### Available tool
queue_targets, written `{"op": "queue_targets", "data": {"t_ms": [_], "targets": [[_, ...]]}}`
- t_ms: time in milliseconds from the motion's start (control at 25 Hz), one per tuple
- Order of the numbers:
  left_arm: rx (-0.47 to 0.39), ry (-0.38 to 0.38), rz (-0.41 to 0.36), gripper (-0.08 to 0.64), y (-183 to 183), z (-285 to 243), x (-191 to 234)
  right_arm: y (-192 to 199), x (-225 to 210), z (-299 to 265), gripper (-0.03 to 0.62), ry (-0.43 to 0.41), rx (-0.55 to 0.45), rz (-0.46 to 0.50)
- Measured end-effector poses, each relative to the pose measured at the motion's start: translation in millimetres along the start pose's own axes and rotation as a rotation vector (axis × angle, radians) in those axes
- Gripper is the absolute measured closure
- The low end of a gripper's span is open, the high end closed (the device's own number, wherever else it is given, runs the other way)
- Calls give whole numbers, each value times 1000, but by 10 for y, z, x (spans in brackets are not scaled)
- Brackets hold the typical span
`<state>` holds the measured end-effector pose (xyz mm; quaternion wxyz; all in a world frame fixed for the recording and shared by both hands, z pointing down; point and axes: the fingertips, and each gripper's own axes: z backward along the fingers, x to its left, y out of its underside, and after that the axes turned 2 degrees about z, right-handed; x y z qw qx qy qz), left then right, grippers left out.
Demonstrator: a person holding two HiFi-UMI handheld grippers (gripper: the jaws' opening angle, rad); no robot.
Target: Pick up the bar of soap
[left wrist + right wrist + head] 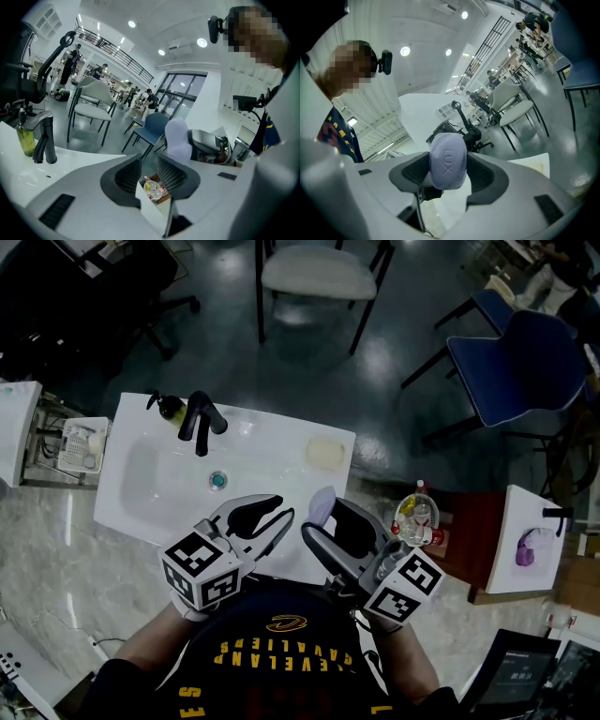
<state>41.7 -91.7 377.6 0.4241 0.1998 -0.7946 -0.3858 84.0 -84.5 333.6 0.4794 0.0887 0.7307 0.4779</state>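
Observation:
The bar of soap (322, 505) is a pale lavender oval, held up in front of the person's chest above the front edge of the white basin (141, 474). My right gripper (322, 518) is shut on it. In the right gripper view the soap (448, 161) stands on edge between the two dark ribbed pads (411, 174), its stamped face towards the camera. My left gripper (284, 508) hovers just left of it, open with nothing between its jaws. The left gripper view shows the soap (178, 139) beyond its own jaws (149, 164).
A black tap (199, 420) and a yellow-green dispenser bottle (170, 409) stand at the back of the basin. A pale yellow pad (325, 452) lies on its right corner. A water bottle (415, 515) sits on a reddish stand to the right. Chairs (516, 371) stand behind.

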Motion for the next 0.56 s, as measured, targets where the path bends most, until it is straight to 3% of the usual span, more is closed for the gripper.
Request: {"op": "queue_targets", "data": {"t_ms": [400,560], "targets": [[6,3,-4,446,14,-14,10,15,-39,4,327,8,-3,6],[-15,-45,-22,446,-106,63,135,-40,-54,-165,325,-44,-8,21]]}}
